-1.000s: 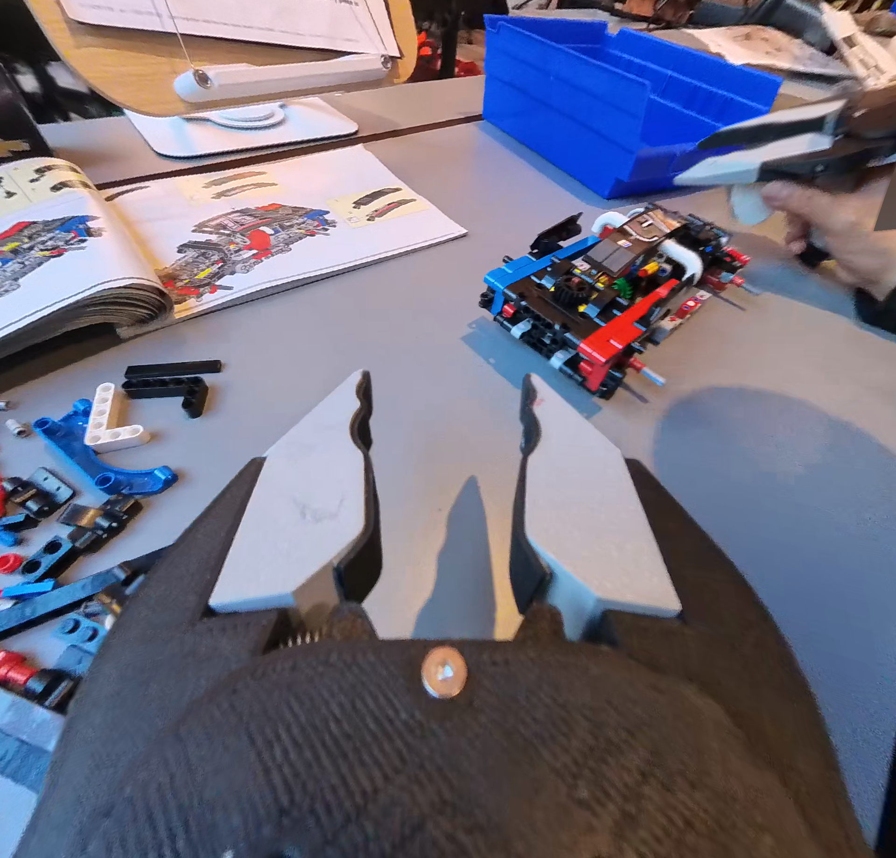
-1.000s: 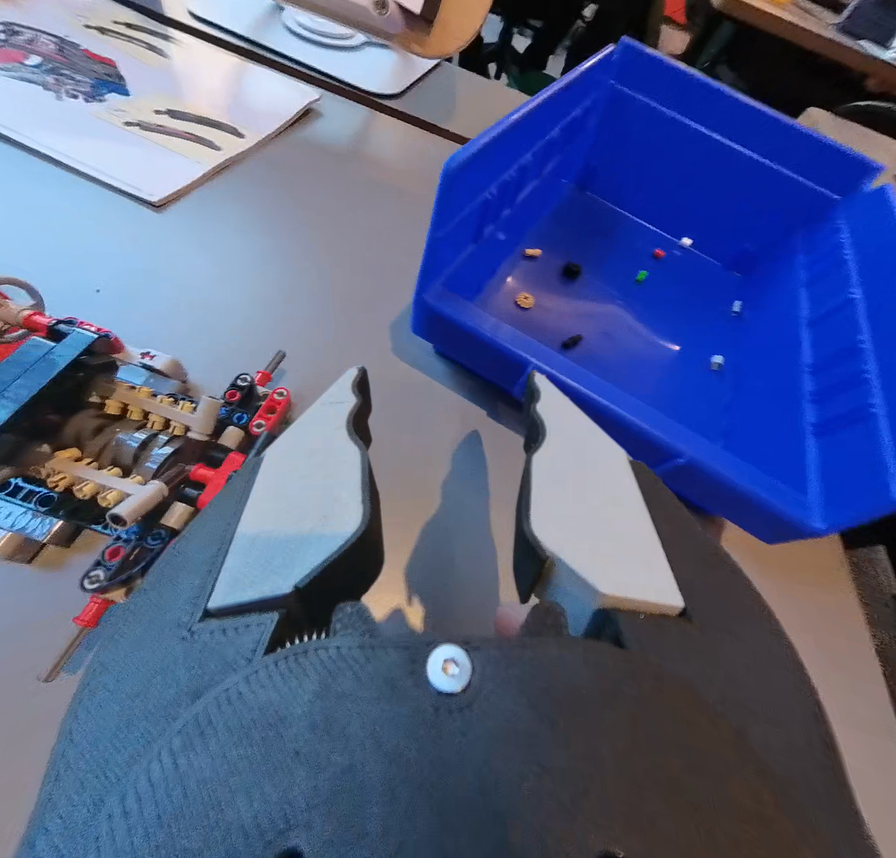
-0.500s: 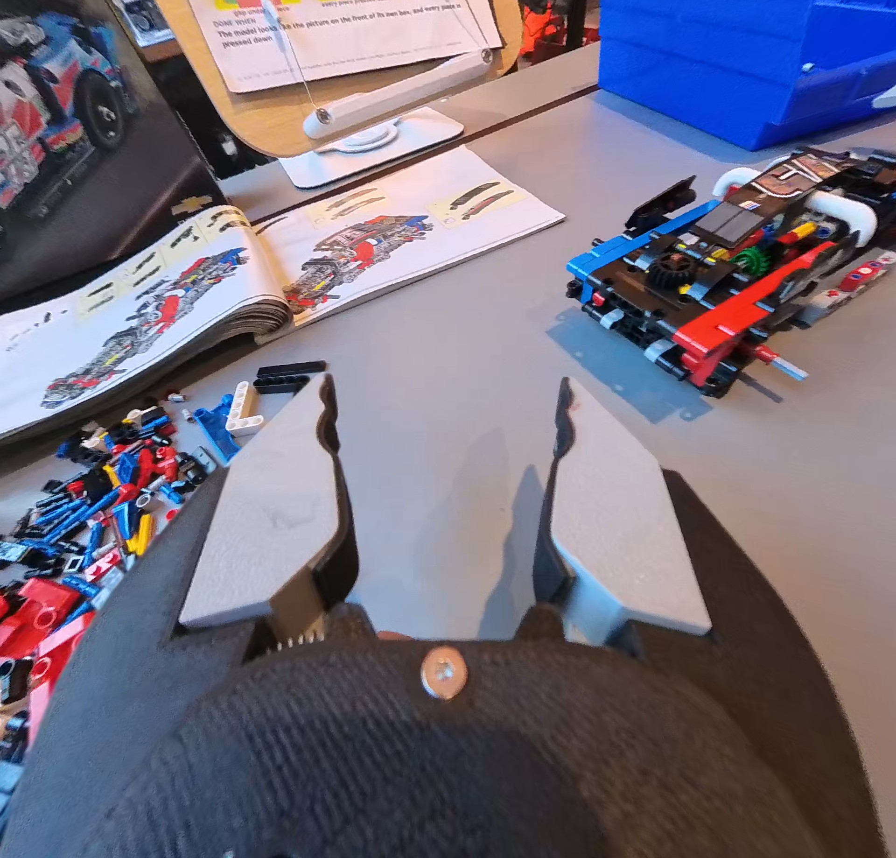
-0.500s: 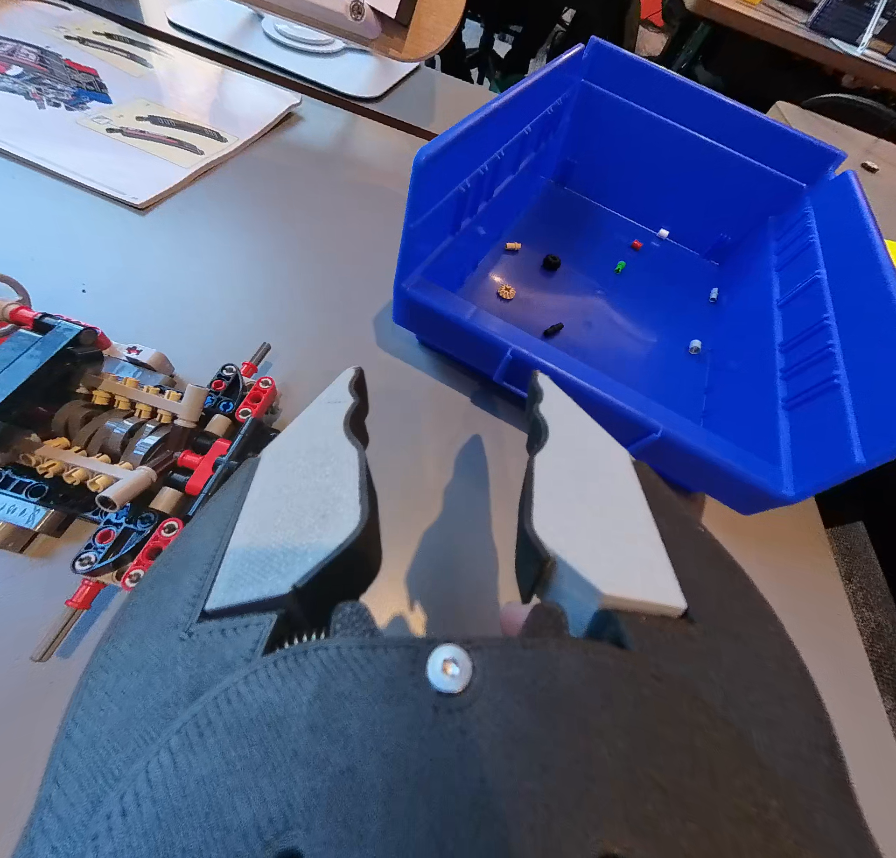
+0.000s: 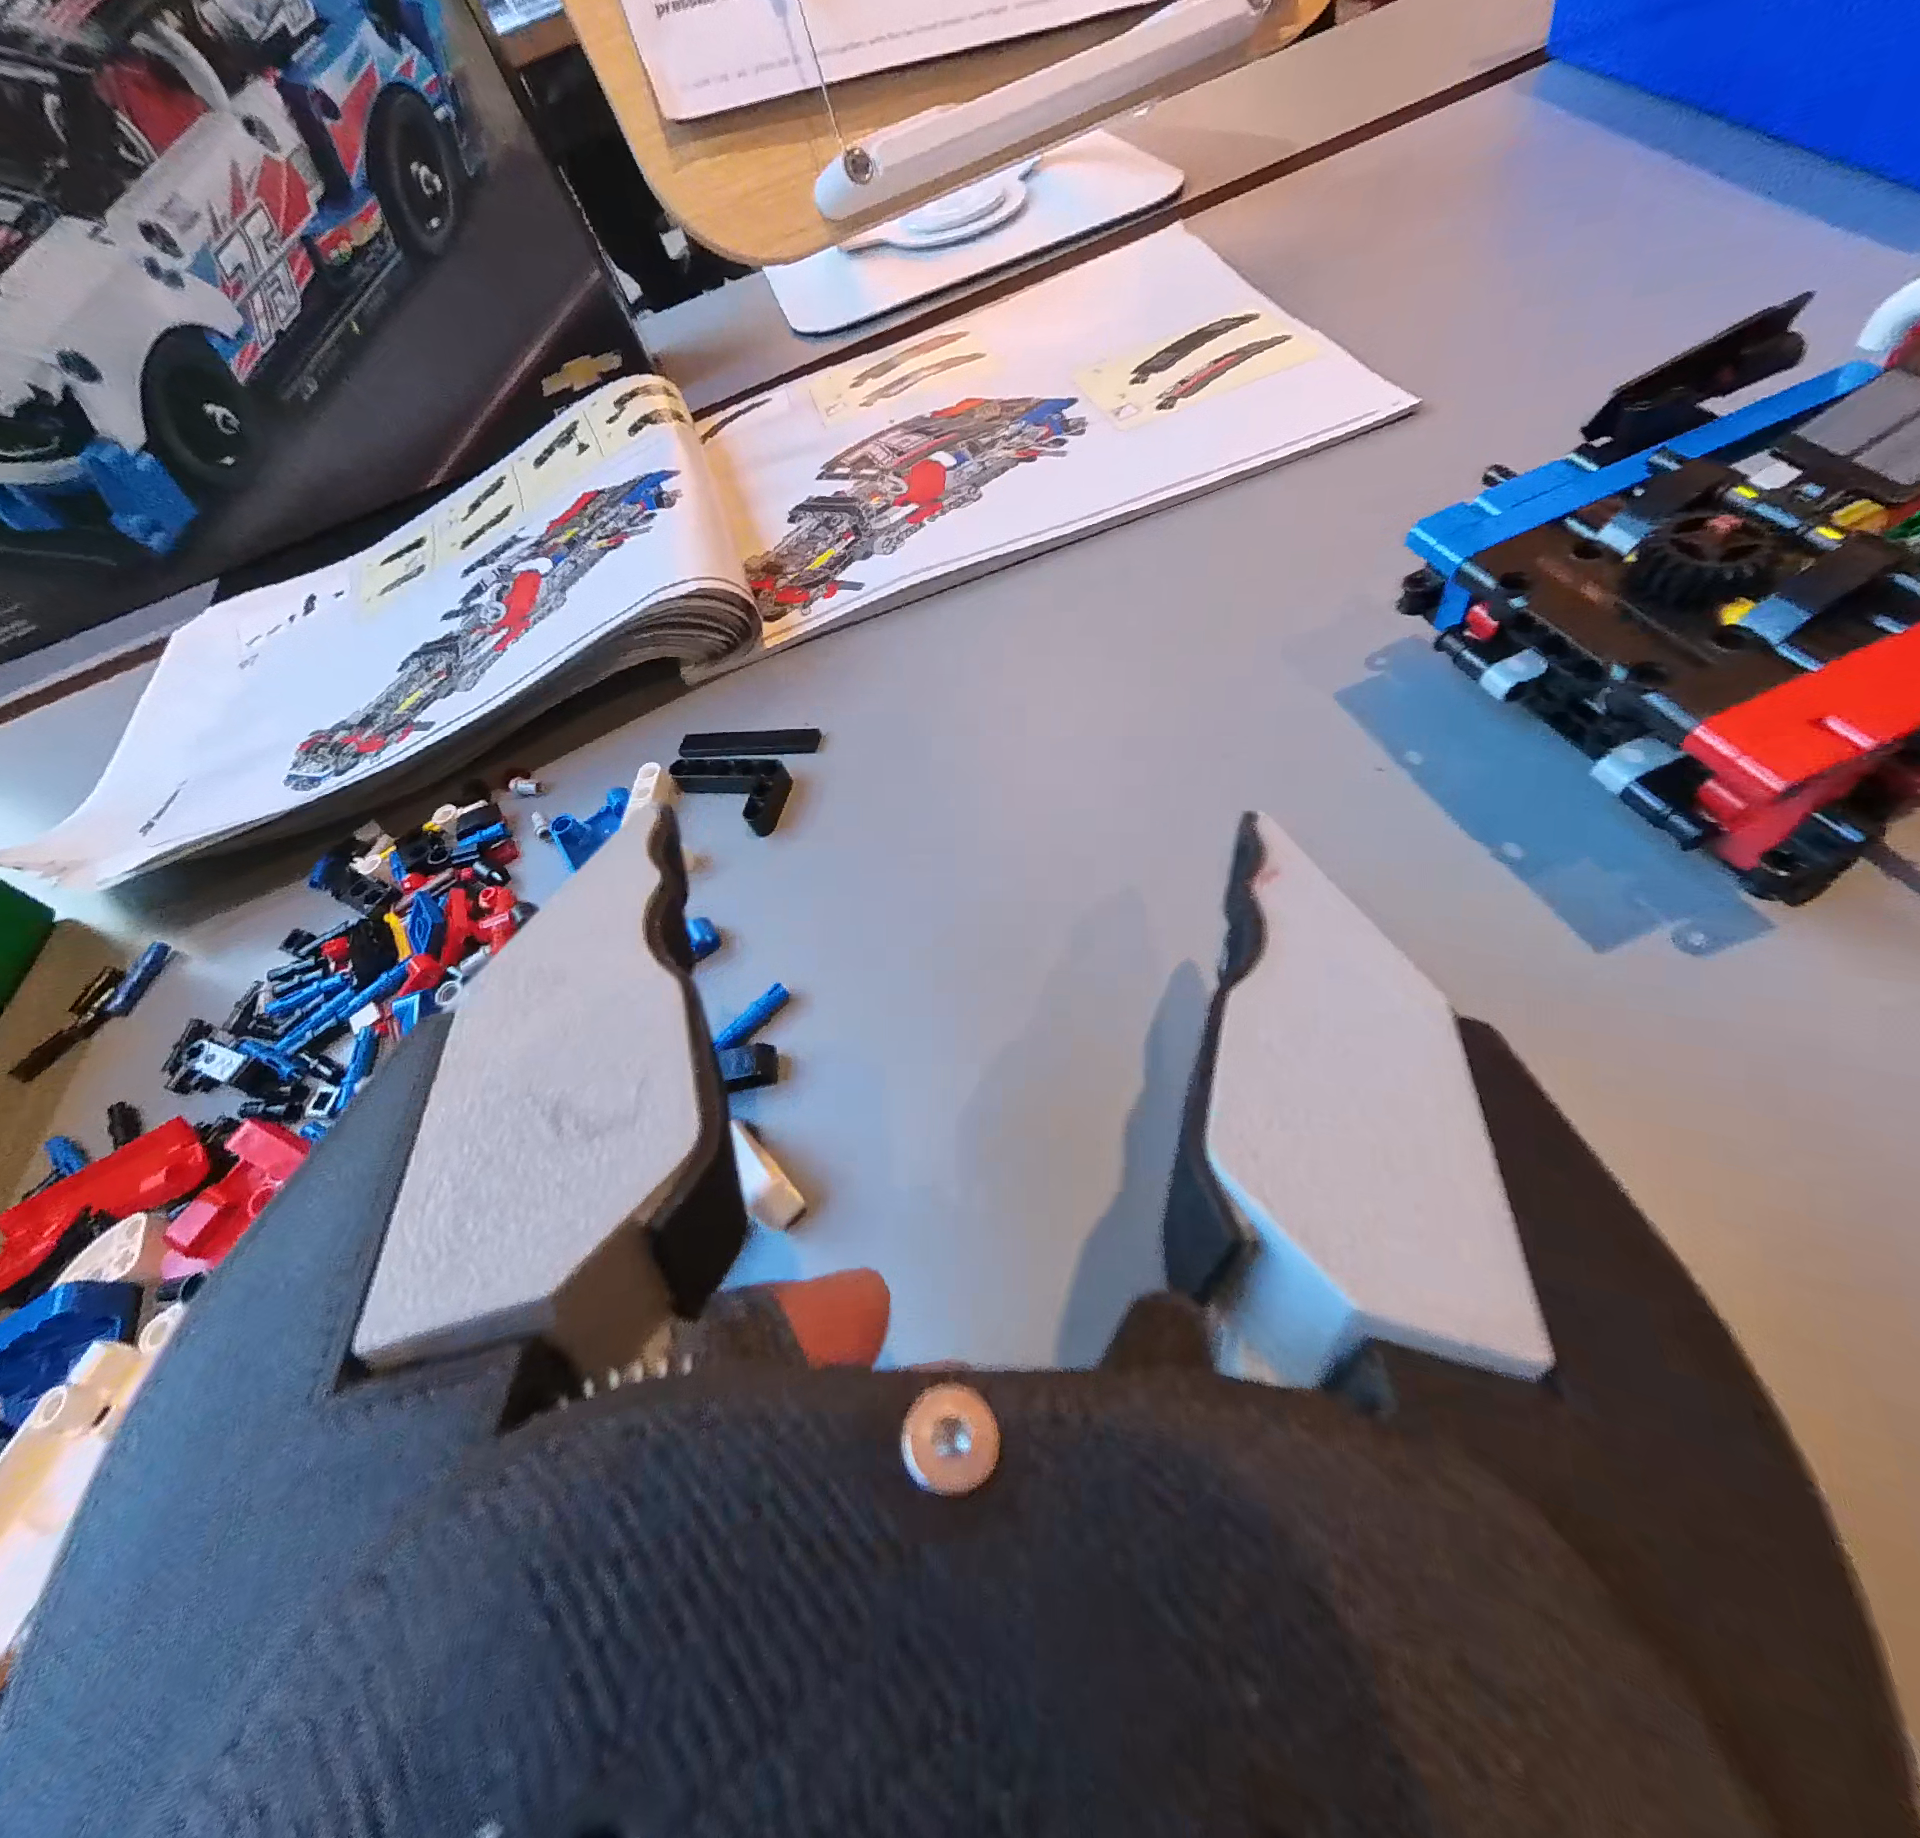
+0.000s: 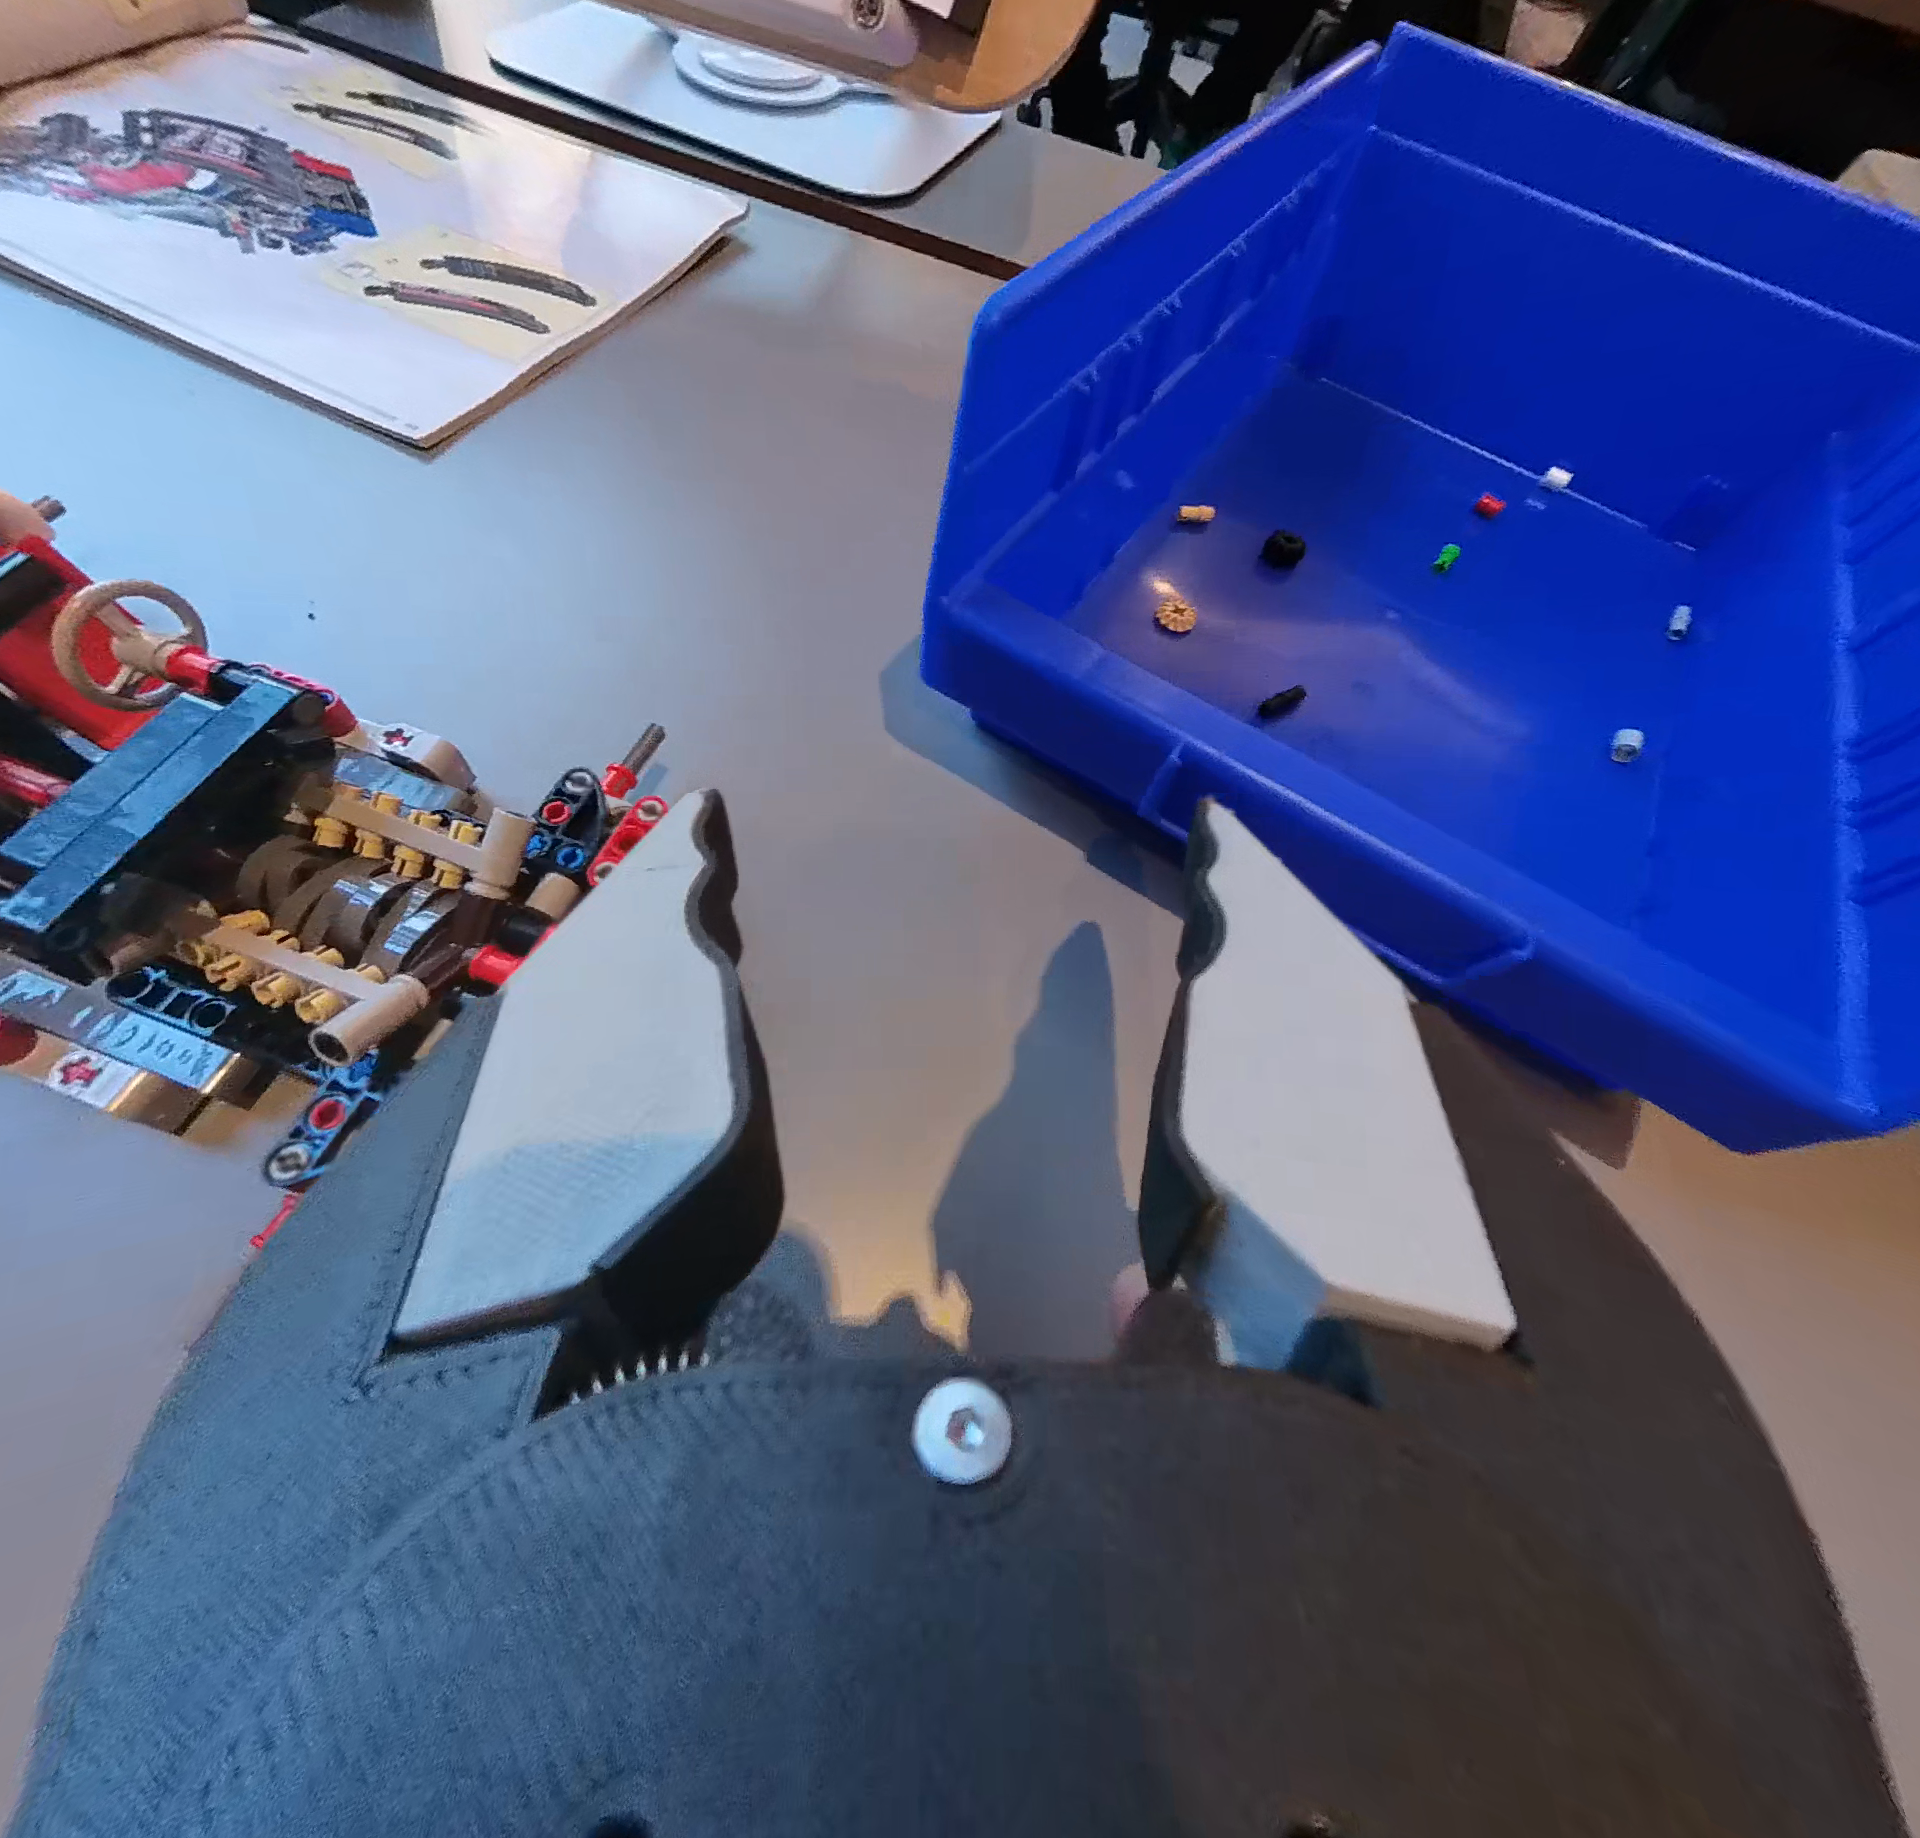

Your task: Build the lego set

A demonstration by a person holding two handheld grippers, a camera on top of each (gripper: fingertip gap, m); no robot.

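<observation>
Both grippers I hold empty, jaws spread: left gripper (image 5: 951, 843) above the grey surface (image 5: 1039, 666) beside the loose lego pieces (image 5: 343, 967), right gripper (image 6: 951, 812) between the half-built lego car (image 6: 260, 853) and the blue bin (image 6: 1455, 853).

Both wrist views low over table, sharing booklet (image 5: 935, 500), model (image 6: 260, 853)

Worktop (image 5: 1091, 749): smooth grey laminate, faint sheen. Left tongs (image 5: 956, 853): matt grey plates on ribbed black printed plastic (one bright metal screw). Bin (image 6: 1558, 905): glossy blue plastic. Instruction booklet (image 5: 935, 500): satin paper. Loose bricks (image 5: 364, 957): shiny plastic. Stand (image 5: 727, 199): pale wood.
</observation>
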